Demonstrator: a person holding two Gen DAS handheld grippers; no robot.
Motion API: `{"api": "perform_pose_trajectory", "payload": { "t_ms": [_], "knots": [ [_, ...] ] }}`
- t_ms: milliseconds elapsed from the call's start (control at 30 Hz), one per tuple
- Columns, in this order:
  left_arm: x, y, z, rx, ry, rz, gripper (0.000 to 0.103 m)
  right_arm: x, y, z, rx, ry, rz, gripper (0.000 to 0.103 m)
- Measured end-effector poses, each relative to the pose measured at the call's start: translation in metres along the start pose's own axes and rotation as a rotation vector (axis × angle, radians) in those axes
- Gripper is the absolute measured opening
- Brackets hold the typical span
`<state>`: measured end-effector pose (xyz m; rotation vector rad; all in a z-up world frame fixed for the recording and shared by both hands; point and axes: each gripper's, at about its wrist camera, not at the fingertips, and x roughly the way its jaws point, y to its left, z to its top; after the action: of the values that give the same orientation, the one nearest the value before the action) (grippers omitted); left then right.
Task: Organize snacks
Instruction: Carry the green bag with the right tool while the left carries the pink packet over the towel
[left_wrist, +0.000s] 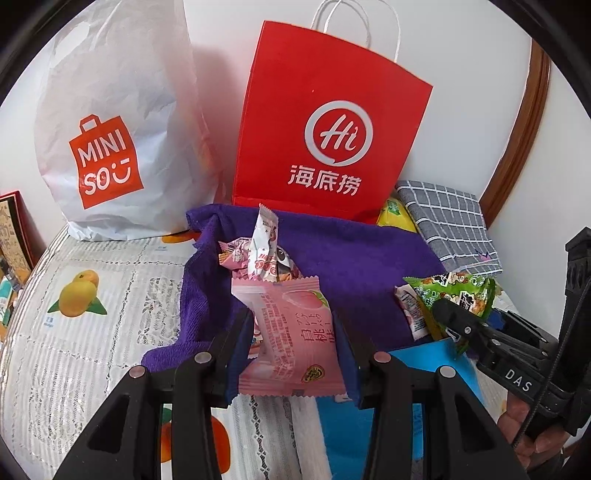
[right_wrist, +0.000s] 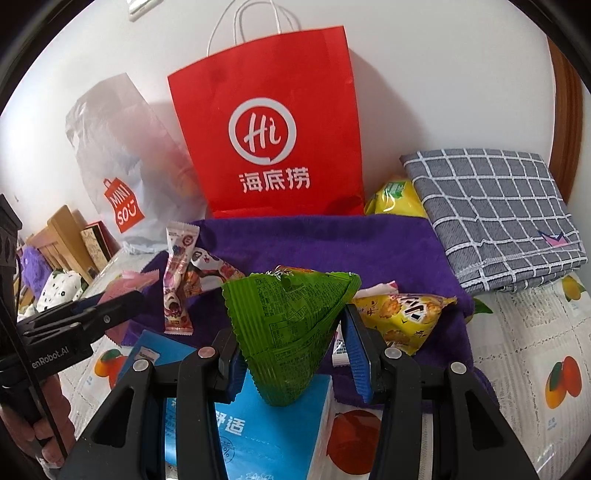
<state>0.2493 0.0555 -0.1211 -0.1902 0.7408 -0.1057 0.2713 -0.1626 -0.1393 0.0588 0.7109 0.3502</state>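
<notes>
Left claw (left_wrist: 291, 332) is clamped on a pink, flat plastic snack packet with a peach picture (left_wrist: 291, 332), held upright between its blue pads above the near edge of a purple terry cloth (left_wrist: 351, 254). Right claw (right_wrist: 291, 339) grips a green, crinkled triangular foil snack packet (right_wrist: 291, 325), point down, over a light-blue tissue pack (right_wrist: 269, 432) lying on the desk.

On the purple cloth lie more snacks: a small white-and-pink wrapped sweet (right_wrist: 179, 280) standing tilted, a packet with a panda face (right_wrist: 210, 266) just behind it, and a yellow biscuit packet (right_wrist: 406, 317) beside the right claw.

Behind the cloth a red paper carrier bag with white handles (right_wrist: 277, 122) stands upright against the wall. A white crumpled Miniso bag (left_wrist: 110, 140) stands to its left, and a folded grey checked cloth (right_wrist: 495, 214) lies to its right with a yellow bag (right_wrist: 395, 197) between them. A white lace desk cover printed with fruit (left_wrist: 85, 295) spreads under everything.
</notes>
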Motion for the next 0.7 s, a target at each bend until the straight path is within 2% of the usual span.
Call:
{"api": "perform_pose_trajectory", "payload": {
  "t_ms": [700],
  "knots": [
    [0.017, 0.004, 0.001, -0.026, 0.041, -0.012, 0.041, 0.013, -0.012, 0.001, 0.049, 0.024, -0.017, 0.046]
  ]
}}
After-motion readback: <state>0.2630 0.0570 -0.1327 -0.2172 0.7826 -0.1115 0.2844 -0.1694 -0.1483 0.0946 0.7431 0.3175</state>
